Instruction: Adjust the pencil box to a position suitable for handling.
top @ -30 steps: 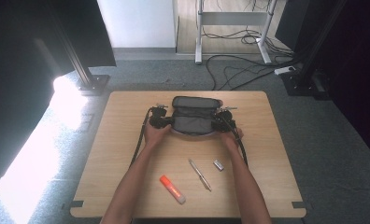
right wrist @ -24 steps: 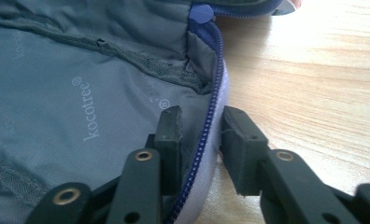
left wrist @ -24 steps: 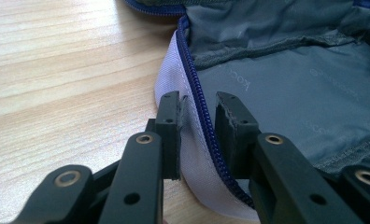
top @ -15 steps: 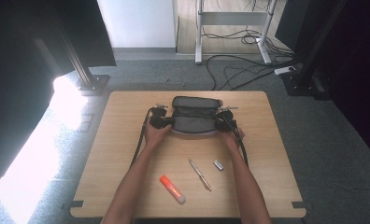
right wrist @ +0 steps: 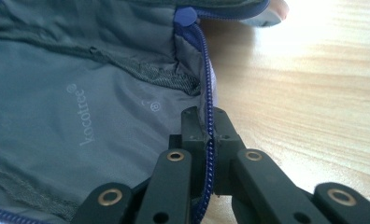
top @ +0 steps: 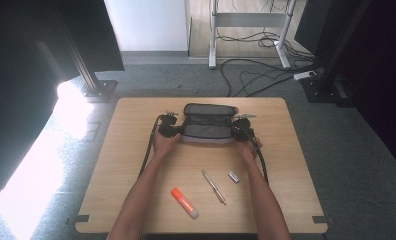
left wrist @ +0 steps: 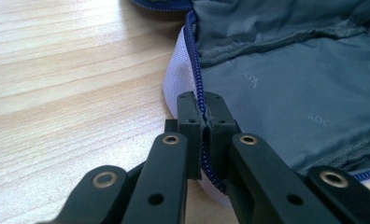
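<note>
Pencil case [top: 207,125] lying lengthwise along table's [top: 136,190] far edge; left gripper [left wrist: 201,112] and right gripper [right wrist: 205,126] just closed, clamping opposite zipper ends.

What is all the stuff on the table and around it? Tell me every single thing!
pencil case: one, grey with a blue zip, open, far middle of the table
glue stick: one, orange and white, lying near the front edge
pen: one, silvery, lying right of the glue stick
small block: one, pale, maybe an eraser, right of the pen
table: one, light wood
cables: several, black, on the grey floor behind the table
left gripper: one, black, just closed on the case's zip edge at its left end
right gripper: one, black, just closed on the zip edge at its right end
forearms: two, bare, coming in from the bottom
</note>
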Tool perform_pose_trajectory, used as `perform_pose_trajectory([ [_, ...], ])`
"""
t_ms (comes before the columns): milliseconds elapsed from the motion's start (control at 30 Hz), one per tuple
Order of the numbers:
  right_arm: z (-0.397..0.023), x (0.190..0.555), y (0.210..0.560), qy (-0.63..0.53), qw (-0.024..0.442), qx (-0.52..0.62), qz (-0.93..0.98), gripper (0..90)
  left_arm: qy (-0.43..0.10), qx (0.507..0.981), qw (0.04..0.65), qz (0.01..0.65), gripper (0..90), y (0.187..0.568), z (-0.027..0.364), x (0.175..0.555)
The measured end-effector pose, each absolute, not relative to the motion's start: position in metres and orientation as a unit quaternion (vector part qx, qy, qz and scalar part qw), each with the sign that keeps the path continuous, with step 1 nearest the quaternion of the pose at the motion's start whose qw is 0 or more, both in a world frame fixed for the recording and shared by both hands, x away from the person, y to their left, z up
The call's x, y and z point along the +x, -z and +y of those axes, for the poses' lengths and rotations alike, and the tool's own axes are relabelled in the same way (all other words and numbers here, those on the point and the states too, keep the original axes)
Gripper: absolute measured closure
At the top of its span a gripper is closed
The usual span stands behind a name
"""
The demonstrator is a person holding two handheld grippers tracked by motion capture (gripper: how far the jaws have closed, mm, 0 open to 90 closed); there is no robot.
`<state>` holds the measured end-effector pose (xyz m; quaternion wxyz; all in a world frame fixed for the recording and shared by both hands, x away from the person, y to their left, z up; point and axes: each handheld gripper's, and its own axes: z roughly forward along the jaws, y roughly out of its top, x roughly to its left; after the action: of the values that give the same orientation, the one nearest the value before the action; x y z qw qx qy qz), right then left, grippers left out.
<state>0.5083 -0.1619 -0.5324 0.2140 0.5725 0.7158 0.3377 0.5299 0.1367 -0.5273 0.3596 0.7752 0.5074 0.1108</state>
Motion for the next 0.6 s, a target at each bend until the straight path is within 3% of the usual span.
perform_pose_trajectory([
  [600,-0.163,0.491,0.499,-0.373,0.24,0.55,0.707,86.7,-0.132,0.765,0.402,0.486,88.1,0.488,0.143,0.513],
])
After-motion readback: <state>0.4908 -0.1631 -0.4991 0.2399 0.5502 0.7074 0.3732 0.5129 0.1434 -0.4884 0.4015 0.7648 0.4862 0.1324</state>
